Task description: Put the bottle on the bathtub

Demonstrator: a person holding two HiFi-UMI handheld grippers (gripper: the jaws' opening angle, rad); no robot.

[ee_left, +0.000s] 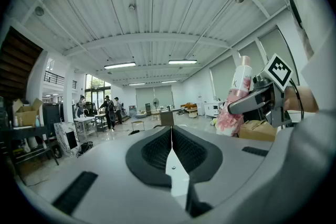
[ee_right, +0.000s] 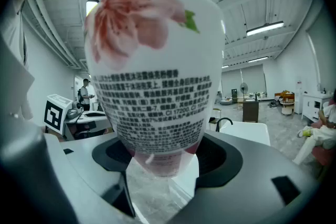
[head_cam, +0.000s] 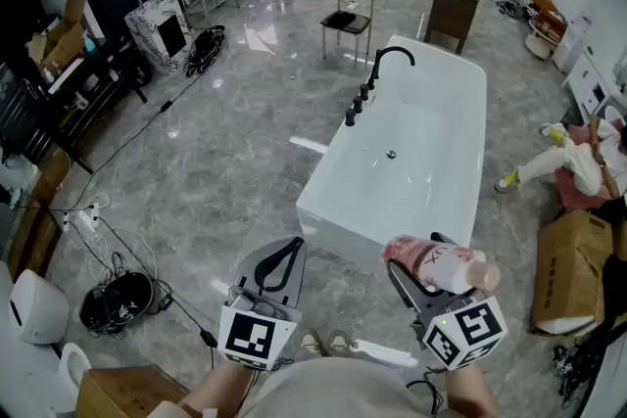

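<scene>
A white bottle with pink flower print (head_cam: 443, 266) lies crosswise in my right gripper (head_cam: 419, 275), which is shut on it just short of the near end of the white bathtub (head_cam: 460, 117). The right gripper view is filled by the bottle (ee_right: 155, 76), pinched between the black pads, with the bathtub (ee_right: 251, 132) and its black tap beyond. My left gripper (head_cam: 277, 270) is shut and holds nothing, its jaws (ee_left: 171, 149) pressed together. From the left gripper view the bottle (ee_left: 236, 97) shows at the right, held upright.
A black tap (head_cam: 377, 73) and knobs line the tub's left rim. A chair (head_cam: 348, 20) and dark cabinet (head_cam: 452, 13) stand beyond it. Cardboard boxes (head_cam: 573, 269) sit right, cables and a round device (head_cam: 118, 301) left. A person (head_cam: 573, 157) sits on the floor at right.
</scene>
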